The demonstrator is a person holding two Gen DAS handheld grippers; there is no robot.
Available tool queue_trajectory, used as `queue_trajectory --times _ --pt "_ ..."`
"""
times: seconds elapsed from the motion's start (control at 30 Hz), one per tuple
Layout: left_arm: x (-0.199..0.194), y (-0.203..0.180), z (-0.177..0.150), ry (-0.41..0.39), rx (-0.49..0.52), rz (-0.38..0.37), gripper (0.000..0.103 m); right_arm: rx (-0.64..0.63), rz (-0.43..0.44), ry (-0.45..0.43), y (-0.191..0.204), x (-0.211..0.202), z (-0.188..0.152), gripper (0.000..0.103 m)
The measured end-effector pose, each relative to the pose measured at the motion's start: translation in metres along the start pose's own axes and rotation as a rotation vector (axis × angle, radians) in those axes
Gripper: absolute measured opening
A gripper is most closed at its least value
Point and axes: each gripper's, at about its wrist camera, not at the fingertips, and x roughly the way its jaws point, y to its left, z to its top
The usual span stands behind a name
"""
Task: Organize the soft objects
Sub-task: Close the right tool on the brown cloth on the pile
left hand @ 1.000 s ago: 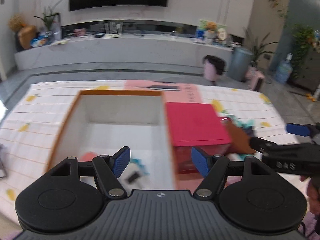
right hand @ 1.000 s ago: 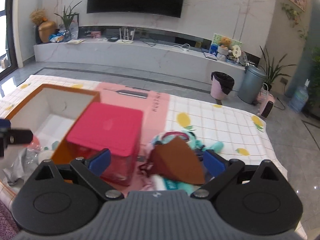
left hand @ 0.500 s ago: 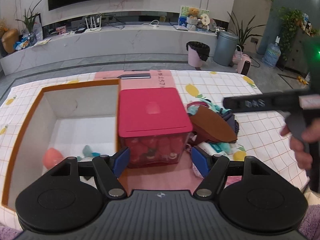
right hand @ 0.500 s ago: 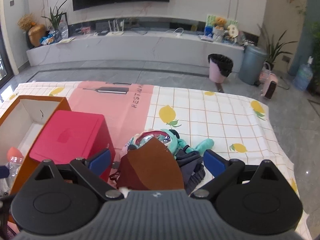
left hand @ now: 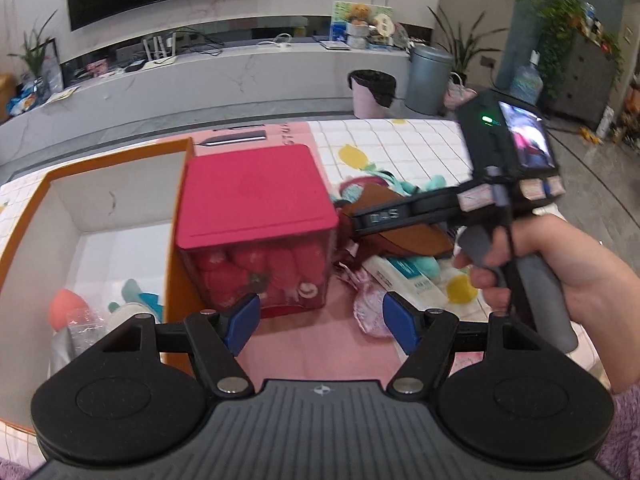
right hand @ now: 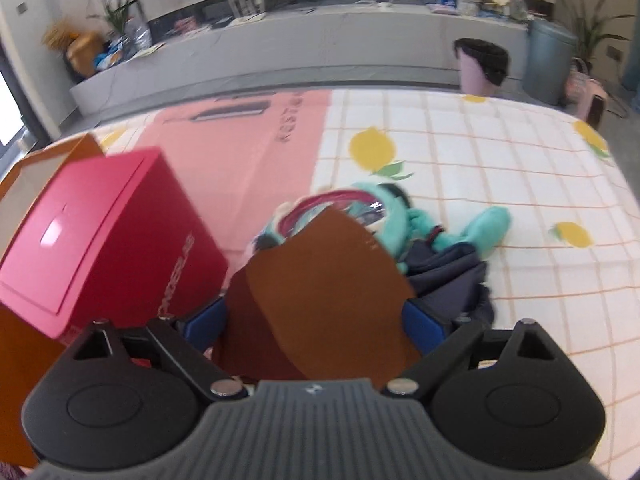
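Two tools spread wide, neither gripping. Right tool (right hand: 316, 320) straddles brown cloth (right hand: 332, 280) atop the pile, right of red box (right hand: 100, 240); left tool (left hand: 318, 320) hovers near side, idle. Risk: closing may snag teal plush (right hand: 400, 220) or dark garment (right hand: 448, 280) beneath, dragging both.

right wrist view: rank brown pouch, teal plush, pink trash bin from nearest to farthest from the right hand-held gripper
1. brown pouch: between the open fingers of the right hand-held gripper, whether touching is unclear.
2. teal plush: just behind the pouch, on the lemon-print cloth.
3. pink trash bin: on the floor past the cloth's far edge, upper right.
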Motion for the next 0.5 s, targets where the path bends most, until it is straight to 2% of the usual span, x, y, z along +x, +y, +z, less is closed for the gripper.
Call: queue_trajectory --times 0.07,0.13,0.17,0.23,0.33,0.5 --pt "0.002 -0.004 -0.003 -0.015 0.011 0.012 0.082 -0.019 0.017 0.012 0.002 0.005 -0.003 0.087" --pt "0.005 -0.006 -0.006 -0.013 0.031 0.028 0.082 -0.040 -0.002 0.012 0.005 0.009 -0.005 0.066" --pt "0.007 -0.006 -0.007 -0.003 0.034 0.027 0.082 -0.057 -0.006 0.001 0.005 0.010 -0.007 0.063" --pt "0.009 -0.004 -0.009 0.011 0.033 -0.013 0.082 -0.091 0.004 -0.016 0.005 0.008 -0.010 0.048" --pt "0.008 -0.002 -0.012 0.012 0.038 -0.052 0.082 -0.107 0.005 -0.011 0.004 0.007 -0.010 0.036" --pt "0.007 -0.006 -0.014 0.003 0.055 -0.033 0.082 -0.119 -0.025 -0.027 0.005 0.005 -0.009 0.019"
